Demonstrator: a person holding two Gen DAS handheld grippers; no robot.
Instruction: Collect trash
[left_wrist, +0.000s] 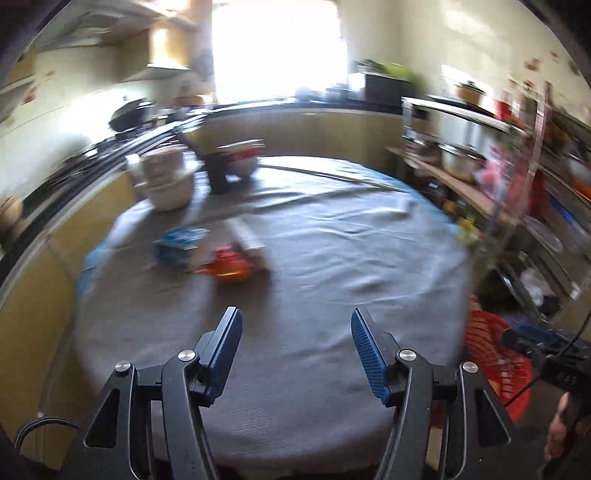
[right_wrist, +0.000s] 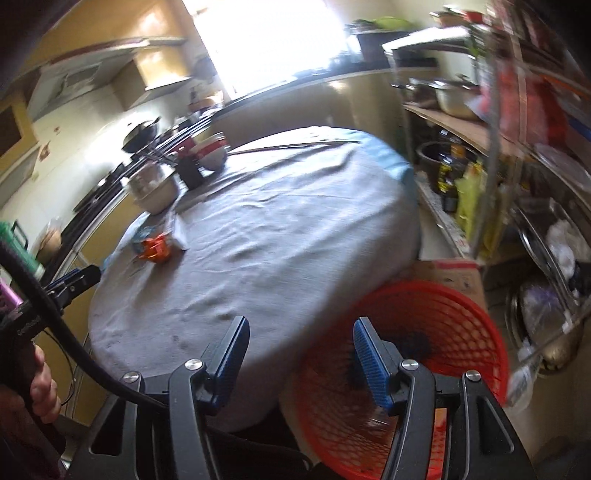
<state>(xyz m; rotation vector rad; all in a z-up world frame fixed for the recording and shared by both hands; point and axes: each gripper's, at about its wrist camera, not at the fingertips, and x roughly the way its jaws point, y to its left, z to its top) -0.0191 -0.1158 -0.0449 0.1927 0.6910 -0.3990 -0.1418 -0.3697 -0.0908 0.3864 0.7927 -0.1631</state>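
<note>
Kitchen table under a grey cloth (left_wrist: 332, 258), trash left of centre, both grippers held apart and empty.

Crumpled orange wrapper (left_wrist: 231, 267) lies on the cloth in the left-middle of the left wrist view, touching a blue-and-white carton (left_wrist: 181, 247) and a white box (left_wrist: 245, 236); the same cluster (right_wrist: 157, 249) sits at middle left in the right wrist view; red plastic mesh basket (right_wrist: 406, 332) stands beside the table edge at lower right, a dark item inside; left gripper (left_wrist: 296, 350) has its blue pads parted with nothing between them; right gripper (right_wrist: 299, 354) likewise, over the basket rim; stacked cream bowls (left_wrist: 168, 181) and a dark holder (left_wrist: 218, 171) stand at the far edge, upper left.
</note>
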